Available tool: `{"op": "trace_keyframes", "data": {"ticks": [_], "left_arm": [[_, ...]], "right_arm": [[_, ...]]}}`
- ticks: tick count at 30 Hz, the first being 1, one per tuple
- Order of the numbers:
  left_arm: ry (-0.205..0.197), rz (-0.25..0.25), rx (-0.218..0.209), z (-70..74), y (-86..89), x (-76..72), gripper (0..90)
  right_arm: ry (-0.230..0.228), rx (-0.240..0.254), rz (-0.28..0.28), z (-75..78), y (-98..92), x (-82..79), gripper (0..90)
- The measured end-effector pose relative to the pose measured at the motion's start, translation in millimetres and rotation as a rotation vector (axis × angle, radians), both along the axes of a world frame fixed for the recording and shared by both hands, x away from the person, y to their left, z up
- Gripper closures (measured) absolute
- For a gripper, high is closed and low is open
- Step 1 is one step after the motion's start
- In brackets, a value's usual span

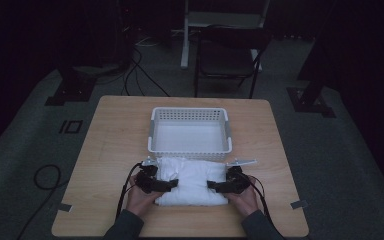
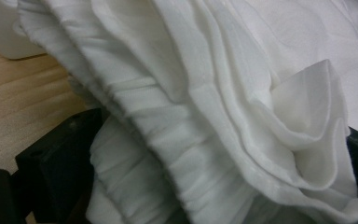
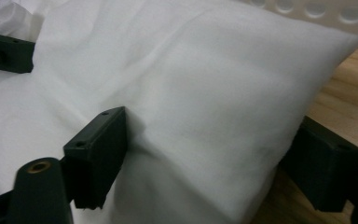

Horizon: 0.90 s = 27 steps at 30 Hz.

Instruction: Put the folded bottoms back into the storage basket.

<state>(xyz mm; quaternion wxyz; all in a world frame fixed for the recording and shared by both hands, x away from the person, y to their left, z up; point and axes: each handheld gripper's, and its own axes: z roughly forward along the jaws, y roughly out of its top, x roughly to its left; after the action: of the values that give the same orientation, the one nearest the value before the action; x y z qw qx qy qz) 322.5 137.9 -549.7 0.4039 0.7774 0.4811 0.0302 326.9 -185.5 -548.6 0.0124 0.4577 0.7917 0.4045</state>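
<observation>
A folded stack of white cloth (image 1: 192, 182) lies on the wooden table (image 1: 111, 150), just in front of a white plastic basket (image 1: 190, 149) with nothing in it. My left gripper (image 1: 170, 185) comes in at the cloth's left edge. In the left gripper view, bunched layers of cloth (image 2: 223, 93) fill the gap of the left gripper (image 2: 214, 154), touching both jaws. My right gripper (image 1: 214, 186) is at the cloth's right edge. In the right gripper view, the right gripper (image 3: 209, 149) straddles a corner of the cloth (image 3: 205, 84), and one fingertip (image 3: 103, 140) dents the fabric.
The basket's wall shows at the top right of the right gripper view (image 3: 307, 9). Behind the table stand a dark folding chair (image 1: 227, 55) and a white stand (image 1: 185, 35). Cables (image 1: 140, 75) run over the floor. Tape strips (image 1: 64, 207) mark the table's front corners.
</observation>
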Motion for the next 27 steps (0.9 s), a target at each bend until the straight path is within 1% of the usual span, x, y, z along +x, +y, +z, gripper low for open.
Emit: {"op": "trace_keyframes", "data": {"ticks": [4,5,8,9,16,17,18,19,23,25,27], "left_arm": [[0.006,-0.014,0.005,0.7,0.2,1.2,2.8],[0.008,-0.019,0.0,0.8,0.4,1.3,3.3],[0.025,-0.046,-0.046,0.4,2.3,1.4,12.9],[0.027,-0.049,-0.05,0.4,2.6,1.4,14.2],[0.029,-0.049,-0.044,0.9,0.5,0.9,14.6],[0.029,-0.047,-0.042,1.0,-0.3,0.8,13.9],[0.028,-0.05,-0.026,1.6,-2.1,0.6,13.0],[0.029,-0.053,-0.021,1.9,-2.8,0.7,12.3],[0.032,-0.05,-0.024,2.0,-2.6,0.8,12.7],[0.041,-0.046,-0.028,2.6,-2.1,0.6,15.0],[0.057,-0.044,-0.035,3.7,-2.3,-0.4,20.2]], "right_arm": [[0.01,0.014,0.008,0.0,-0.6,0.1,23.5],[0.014,0.02,0.013,-0.1,-0.9,0.4,25.7],[0.034,0.048,0.022,-0.8,-2.0,1.1,32.1],[0.042,0.06,0.022,-1.2,-2.1,1.2,34.0],[0.054,0.079,0.023,-1.9,-1.6,1.6,42.5],[0.052,0.079,0.024,-1.5,-1.4,1.3,43.7],[0.049,0.077,0.025,-1.3,-1.3,1.0,44.9],[0.041,0.075,0.028,-0.8,-1.1,0.4,46.1],[0.017,0.068,0.038,0.4,-0.4,-1.2,51.2],[0.009,0.066,0.038,1.3,0.0,-2.2,54.7],[-0.008,0.063,0.039,2.1,0.4,-3.4,58.2]]}}
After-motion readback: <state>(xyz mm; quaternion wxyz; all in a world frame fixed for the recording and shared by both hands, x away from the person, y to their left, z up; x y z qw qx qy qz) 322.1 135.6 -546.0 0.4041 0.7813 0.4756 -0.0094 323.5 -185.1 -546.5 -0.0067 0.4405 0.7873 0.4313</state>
